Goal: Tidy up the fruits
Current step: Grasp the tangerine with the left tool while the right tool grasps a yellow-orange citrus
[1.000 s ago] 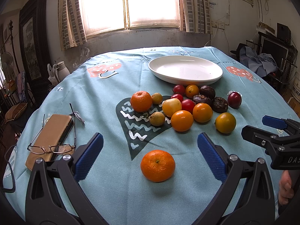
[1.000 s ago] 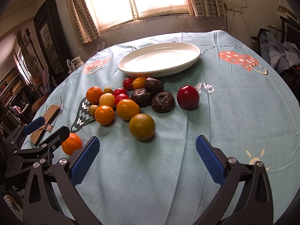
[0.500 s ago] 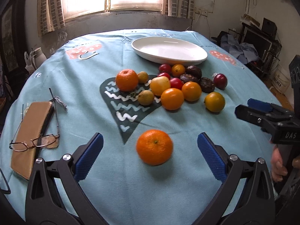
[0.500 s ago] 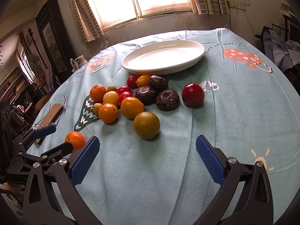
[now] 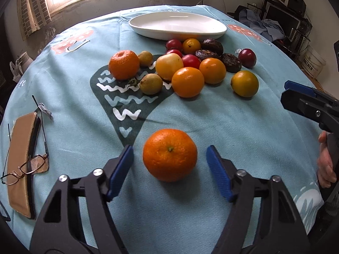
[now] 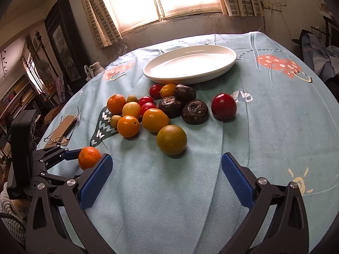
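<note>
One lone orange (image 5: 170, 154) sits between the closing left gripper's (image 5: 169, 170) pads, seemingly untouched, the right gripper (image 6: 166, 182) gapes empty, and thirteen fruits cluster by one plate (image 5: 178, 26).

Left gripper (image 5: 169, 170): black plastic frame with triangular cutouts, two fingers faced with blue ribbed pads (image 5: 217, 170), silver screw heads on each finger's joints. Right gripper (image 6: 166, 183): same build, black arms, blue textured pads (image 6: 237, 180), silver screws. From the right wrist view, a black box-shaped body sits at 9 o'clock behind the left gripper, small white lettering low on it, unreadable. Bare hand (image 5: 326, 160) at 3 o'clock, no sleeve visible.
</note>
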`<state>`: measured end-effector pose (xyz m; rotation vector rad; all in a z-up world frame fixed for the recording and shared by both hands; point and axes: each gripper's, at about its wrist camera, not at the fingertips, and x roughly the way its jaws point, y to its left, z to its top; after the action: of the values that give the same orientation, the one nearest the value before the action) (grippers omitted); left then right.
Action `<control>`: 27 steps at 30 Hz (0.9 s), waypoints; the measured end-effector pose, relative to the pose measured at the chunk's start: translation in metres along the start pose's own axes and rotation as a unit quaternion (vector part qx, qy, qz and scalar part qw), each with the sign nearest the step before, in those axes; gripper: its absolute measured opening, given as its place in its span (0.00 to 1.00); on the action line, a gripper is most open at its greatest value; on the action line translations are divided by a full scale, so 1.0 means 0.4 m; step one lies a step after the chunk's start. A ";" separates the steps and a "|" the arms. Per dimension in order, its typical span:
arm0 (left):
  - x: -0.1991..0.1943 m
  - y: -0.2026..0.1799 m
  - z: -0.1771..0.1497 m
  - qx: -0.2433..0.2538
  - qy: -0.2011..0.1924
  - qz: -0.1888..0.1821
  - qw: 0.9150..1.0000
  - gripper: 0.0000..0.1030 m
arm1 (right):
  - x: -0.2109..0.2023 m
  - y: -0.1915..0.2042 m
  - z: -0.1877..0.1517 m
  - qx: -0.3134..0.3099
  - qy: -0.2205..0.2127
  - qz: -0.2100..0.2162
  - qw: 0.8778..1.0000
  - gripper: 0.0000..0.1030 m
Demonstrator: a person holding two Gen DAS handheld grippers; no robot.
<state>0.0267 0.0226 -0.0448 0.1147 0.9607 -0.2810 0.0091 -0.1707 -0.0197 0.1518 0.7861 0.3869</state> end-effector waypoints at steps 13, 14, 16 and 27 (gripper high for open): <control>-0.010 0.035 0.003 -0.042 -0.015 -0.042 0.998 0.43 | 0.064 0.027 0.044 -0.050 0.057 -0.034 0.997 0.73; -0.010 0.035 0.003 -0.042 -0.015 -0.043 0.998 0.43 | 0.077 0.028 0.050 -0.055 0.061 -0.042 0.996 0.73; -0.009 0.038 0.003 -0.042 -0.014 -0.044 0.998 0.43 | 0.108 0.030 0.058 -0.061 0.075 -0.050 0.994 0.69; -0.031 0.026 0.111 -0.028 -0.029 -0.028 0.999 0.43 | 0.054 -0.017 0.144 -0.020 0.042 -0.008 0.999 0.38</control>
<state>0.0579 0.0250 -0.0095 0.0275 0.9139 -0.3065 0.0661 -0.1676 0.0045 0.0935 0.8606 0.3958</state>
